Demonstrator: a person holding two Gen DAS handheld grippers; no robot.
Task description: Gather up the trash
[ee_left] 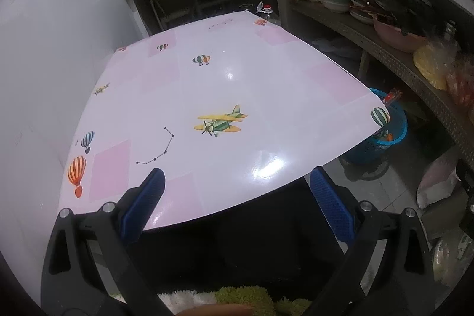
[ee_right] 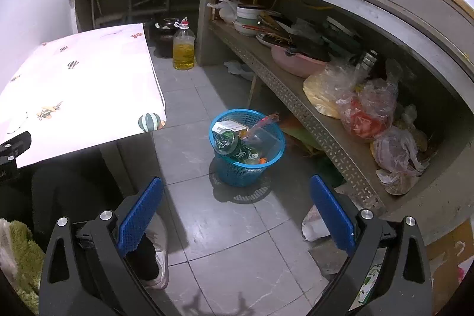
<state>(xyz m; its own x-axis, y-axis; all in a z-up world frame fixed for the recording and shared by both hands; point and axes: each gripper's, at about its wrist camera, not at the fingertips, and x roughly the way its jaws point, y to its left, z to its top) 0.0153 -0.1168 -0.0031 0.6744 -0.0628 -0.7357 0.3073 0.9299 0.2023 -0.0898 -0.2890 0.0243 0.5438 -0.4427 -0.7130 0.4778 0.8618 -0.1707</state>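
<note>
In the left wrist view, the left gripper [ee_left: 235,182] is spread wide with nothing between its blue pads [ee_left: 148,199]. Its left finger hangs over the near edge of the table [ee_left: 251,85], whose glossy pink-and-white cover carries printed balloons and a yellow plane [ee_left: 220,122]. The right finger sits past the table edge, above the dark space below. Ahead and to the right, the blue basket [ee_left: 397,135] peeks out from behind the table's right corner, on the floor, with bits of trash showing at its rim. Farther right runs a shelf [ee_left: 385,49] loaded with bowls and bags.

In the right wrist view, the right gripper [ee_right: 237,188] is also wide open and empty, held above the grey tiled floor [ee_right: 237,242]. The basket [ee_right: 247,165] stands just ahead, between the fingers' lines, holding a green bottle [ee_right: 234,145], a small carton and wrappers. The table [ee_right: 80,85] lies ahead to the left, an oil bottle [ee_right: 183,49] far ahead beyond the basket. A shoe [ee_right: 158,256] shows behind the left finger.
</note>
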